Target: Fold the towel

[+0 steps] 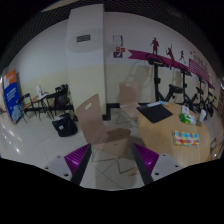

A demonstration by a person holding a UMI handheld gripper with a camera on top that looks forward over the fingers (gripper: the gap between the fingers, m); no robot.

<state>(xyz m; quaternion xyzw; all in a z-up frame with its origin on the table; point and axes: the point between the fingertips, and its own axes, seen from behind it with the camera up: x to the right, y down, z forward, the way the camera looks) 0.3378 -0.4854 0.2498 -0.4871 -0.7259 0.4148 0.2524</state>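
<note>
A grey-beige towel [108,150] with thin pale check lines fills the whole gap between my gripper's [110,168] magenta pads [77,158]. It touches both fingers and is held up in the air. A flap of it rises ahead of the fingers and covers part of the room behind. The fingers stand fairly wide apart, pressing on the bunched cloth from both sides. The towel's lower part is hidden under the view's bottom.
Beyond the towel is a room. A wooden table [170,118] with a laptop and small boxes stands to the right, and chairs and a dark desk [50,105] to the left. A white wall with a purple stripe [150,55] lies behind.
</note>
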